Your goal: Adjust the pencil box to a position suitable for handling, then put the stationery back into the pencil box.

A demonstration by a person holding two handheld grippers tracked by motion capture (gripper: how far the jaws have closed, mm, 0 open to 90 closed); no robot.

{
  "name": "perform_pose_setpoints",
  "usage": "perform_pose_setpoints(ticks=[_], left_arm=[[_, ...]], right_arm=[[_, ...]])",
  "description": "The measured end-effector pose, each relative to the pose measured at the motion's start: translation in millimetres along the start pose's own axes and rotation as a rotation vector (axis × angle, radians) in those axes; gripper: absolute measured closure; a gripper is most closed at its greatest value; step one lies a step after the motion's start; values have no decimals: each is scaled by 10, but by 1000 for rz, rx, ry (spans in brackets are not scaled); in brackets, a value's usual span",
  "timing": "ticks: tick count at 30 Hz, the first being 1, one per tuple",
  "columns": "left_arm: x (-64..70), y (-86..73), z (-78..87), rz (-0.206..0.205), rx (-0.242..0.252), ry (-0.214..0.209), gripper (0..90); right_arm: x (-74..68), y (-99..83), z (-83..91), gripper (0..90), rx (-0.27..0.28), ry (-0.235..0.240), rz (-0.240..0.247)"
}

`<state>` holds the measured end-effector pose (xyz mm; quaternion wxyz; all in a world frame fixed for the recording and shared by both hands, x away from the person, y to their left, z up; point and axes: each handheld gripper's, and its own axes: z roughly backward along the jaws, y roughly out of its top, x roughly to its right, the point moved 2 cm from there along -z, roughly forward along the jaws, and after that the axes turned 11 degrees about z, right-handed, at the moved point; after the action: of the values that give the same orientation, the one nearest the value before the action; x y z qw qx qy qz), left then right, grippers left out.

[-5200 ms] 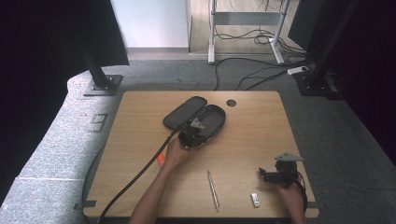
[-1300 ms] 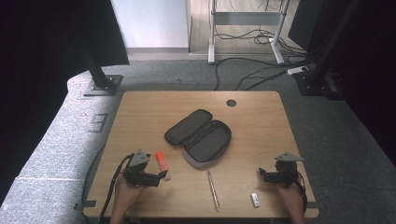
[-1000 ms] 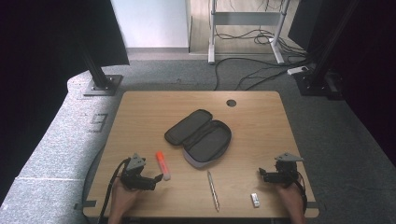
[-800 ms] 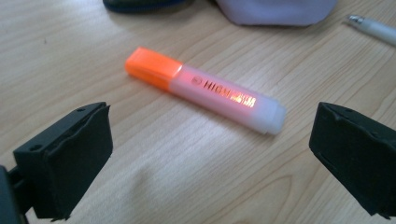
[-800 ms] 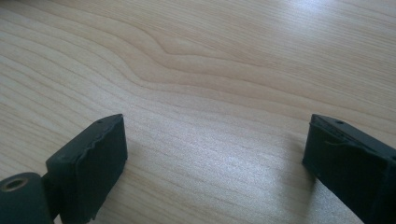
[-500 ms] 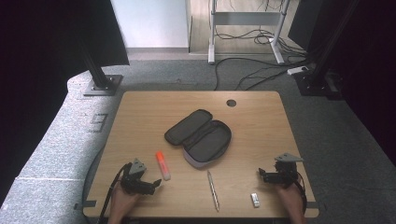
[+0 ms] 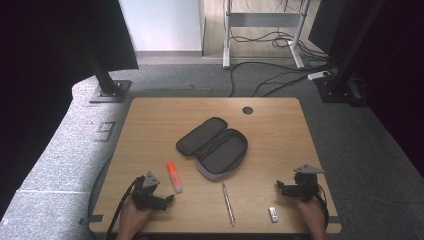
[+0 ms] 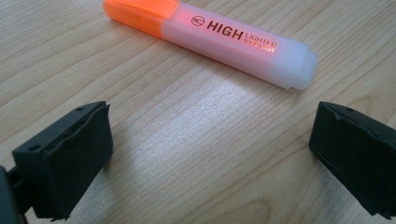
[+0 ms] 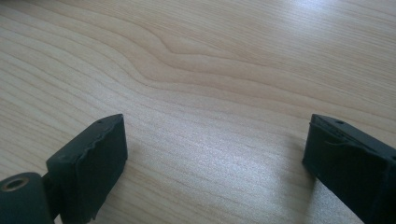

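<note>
The highlighter point(image 8: 210, 42) is lying just beyond the left gripper point(image 8: 210, 154), its long axis running crosswise to the spread, empty jaws. The right gripper point(image 7: 292, 188) (jaws likewise parted, holding nothing) is resting well apart at the table's point(image 7: 150, 130) near right.

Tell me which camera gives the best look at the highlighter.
The left gripper view: the highlighter lies close ahead of the open jaws, its lettering readable. The high view shows it small beside the left gripper. The right gripper view faces bare table.
</note>
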<state>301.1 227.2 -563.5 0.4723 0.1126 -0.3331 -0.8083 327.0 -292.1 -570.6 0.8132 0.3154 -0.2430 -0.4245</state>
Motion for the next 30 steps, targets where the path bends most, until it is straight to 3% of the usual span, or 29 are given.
perform_pose_setpoints(ticks=[16, 24, 30], left_arm=[[2, 11, -8, 18, 6, 13, 2], [1, 13, -10, 16, 6, 11, 2], [2, 13, -10, 17, 6, 11, 1]], right_arm=[[-36, 1, 46, 65, -9, -11, -18], [-107, 102, 171, 64, 28, 24, 1], [-196, 145, 246, 56, 41, 76, 7]])
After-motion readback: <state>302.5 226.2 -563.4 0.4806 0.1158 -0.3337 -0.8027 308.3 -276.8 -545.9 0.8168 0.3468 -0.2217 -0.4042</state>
